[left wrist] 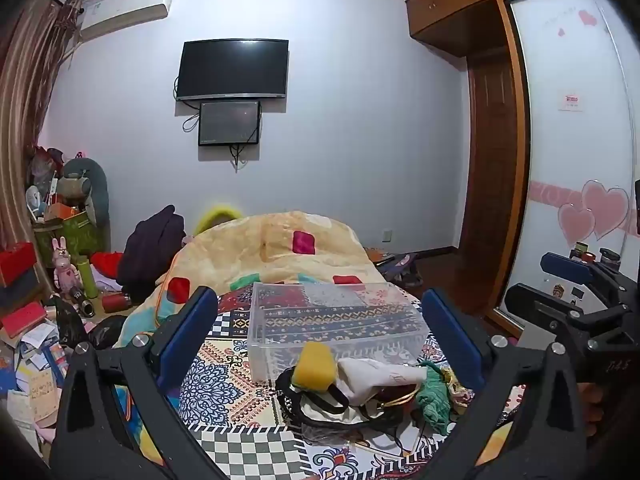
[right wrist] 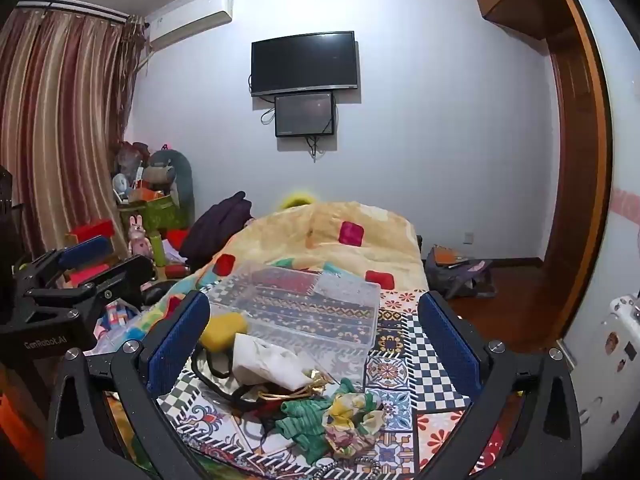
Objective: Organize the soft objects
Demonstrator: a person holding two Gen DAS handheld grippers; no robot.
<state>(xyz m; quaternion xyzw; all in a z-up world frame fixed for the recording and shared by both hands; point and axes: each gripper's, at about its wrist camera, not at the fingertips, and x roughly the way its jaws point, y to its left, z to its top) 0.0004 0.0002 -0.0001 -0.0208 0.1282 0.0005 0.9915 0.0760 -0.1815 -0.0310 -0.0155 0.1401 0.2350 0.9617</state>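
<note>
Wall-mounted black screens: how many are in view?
2. A large black flat television hangs high on the far wall; a smaller black-framed screen sits directly below it, cables dangling. None appears hidden.

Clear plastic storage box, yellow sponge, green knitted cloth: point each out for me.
clear plastic storage box (left wrist: 340, 342): left wrist view, front wall.
yellow sponge (left wrist: 316, 362): left wrist view, middle of its top face.
green knitted cloth (right wrist: 304, 420): right wrist view, centre of the bunched fabric.

We see a clear glossy plastic box mid-frame, a porous yellow sponge before it, green knitted cloth lower down, and a fuzzy blanket behind.
</note>
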